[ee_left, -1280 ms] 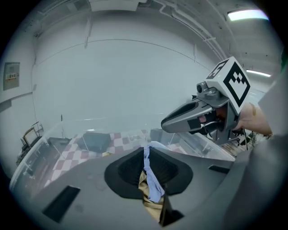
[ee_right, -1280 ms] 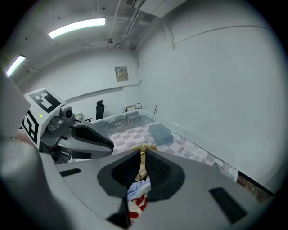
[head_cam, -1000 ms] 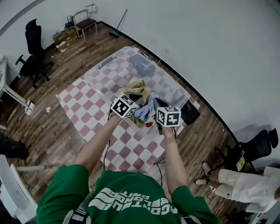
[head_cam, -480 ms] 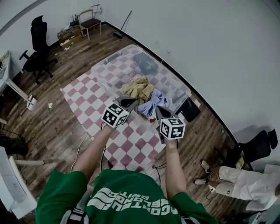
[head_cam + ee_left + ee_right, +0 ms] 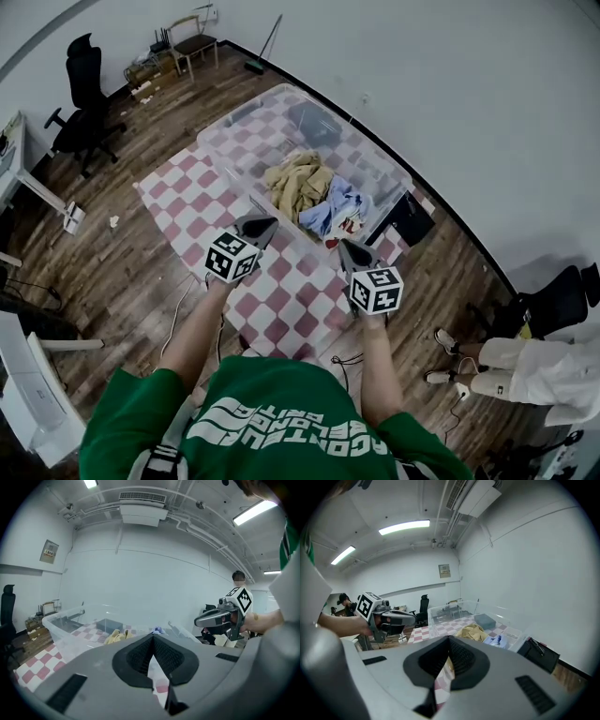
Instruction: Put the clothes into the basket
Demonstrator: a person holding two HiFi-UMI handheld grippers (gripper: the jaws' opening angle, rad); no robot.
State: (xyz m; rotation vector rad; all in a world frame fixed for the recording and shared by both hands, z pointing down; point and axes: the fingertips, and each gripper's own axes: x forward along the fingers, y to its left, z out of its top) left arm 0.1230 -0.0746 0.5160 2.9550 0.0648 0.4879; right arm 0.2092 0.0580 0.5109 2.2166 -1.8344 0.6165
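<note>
Both garments lie inside the clear rectangular plastic basket, which stands on the far half of the red-and-white checked cloth. The crumpled tan garment occupies the middle of the basket. The light-blue garment lies just beside it on the right, touching it. We see no garment on the cloth outside the basket, so we judge the task complete or nearly so.

Relation to the jaws: both garments lie on the far side of both grippers, with the near wall of the basket between them and the jaws. The long axis of the basket runs from far left to near right. The right gripper is nearer to the light-blue garment. The left gripper is nearer to the tan one.

State of the jaws: on each gripper the jaws are together, with nothing between them.

Pose: we hold both forearms extended forward, with the grippers side by side but well apart, above the near half of the cloth. Both point far, toward the basket, roughly level. Any further reach would have to pass over the near rim.
</note>
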